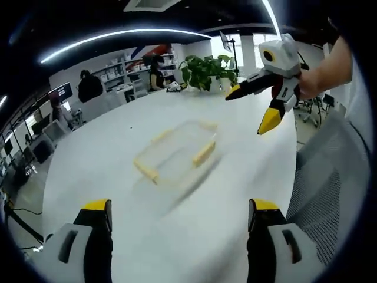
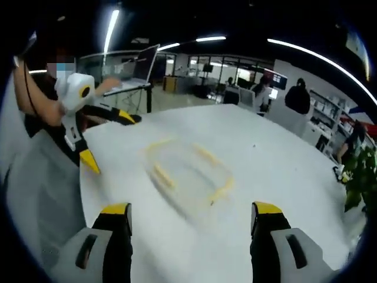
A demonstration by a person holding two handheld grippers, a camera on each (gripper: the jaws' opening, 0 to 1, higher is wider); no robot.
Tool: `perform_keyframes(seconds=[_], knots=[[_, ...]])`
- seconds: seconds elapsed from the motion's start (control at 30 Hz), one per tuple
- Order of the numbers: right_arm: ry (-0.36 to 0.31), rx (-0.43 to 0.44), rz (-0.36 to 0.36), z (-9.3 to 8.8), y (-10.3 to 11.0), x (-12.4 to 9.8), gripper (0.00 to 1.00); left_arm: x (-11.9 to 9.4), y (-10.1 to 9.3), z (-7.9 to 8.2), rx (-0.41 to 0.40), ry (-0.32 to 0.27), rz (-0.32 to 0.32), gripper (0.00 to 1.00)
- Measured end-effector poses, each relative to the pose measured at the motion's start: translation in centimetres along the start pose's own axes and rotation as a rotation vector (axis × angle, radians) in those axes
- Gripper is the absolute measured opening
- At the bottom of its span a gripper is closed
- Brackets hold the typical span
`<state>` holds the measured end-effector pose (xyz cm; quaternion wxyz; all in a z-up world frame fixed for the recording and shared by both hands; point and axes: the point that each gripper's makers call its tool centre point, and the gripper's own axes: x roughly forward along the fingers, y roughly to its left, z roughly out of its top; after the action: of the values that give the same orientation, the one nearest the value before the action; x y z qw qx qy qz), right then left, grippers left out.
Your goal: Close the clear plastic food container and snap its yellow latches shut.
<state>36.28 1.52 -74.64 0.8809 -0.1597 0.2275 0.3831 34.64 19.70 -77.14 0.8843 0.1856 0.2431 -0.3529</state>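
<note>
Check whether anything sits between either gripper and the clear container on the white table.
Nothing visible does. The clear container lies alone on bare white table, ahead of the open left gripper. The open right gripper also faces it across bare tabletop. The plant stands far behind.

The container (image 1: 177, 154) is clear, with pale yellow latches (image 1: 204, 153) along its edges, though blur softens them. It lies on a plain white table (image 1: 106, 159). Both grippers, left (image 2: 106, 138) and right (image 1: 252, 106), are white and black with yellow tips. At the far edge a plant (image 1: 205, 71) is green.
</note>
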Motion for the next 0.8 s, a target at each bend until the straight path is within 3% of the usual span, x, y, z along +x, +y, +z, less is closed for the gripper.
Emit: perform_keyframes(seconds=[0.37,0.8], knots=[[-0.013,0.025,-0.041,-1.5,0.3,-1.7,0.83,-1.1,-0.9,-1.1,-0.036,-0.012,-0.004,0.99],[-0.027,0.051,-0.063,-2.8,1.2,-3.6,0.83,-3.4,-0.2,-2.4,-0.105,-0.016,0.039,0.99]])
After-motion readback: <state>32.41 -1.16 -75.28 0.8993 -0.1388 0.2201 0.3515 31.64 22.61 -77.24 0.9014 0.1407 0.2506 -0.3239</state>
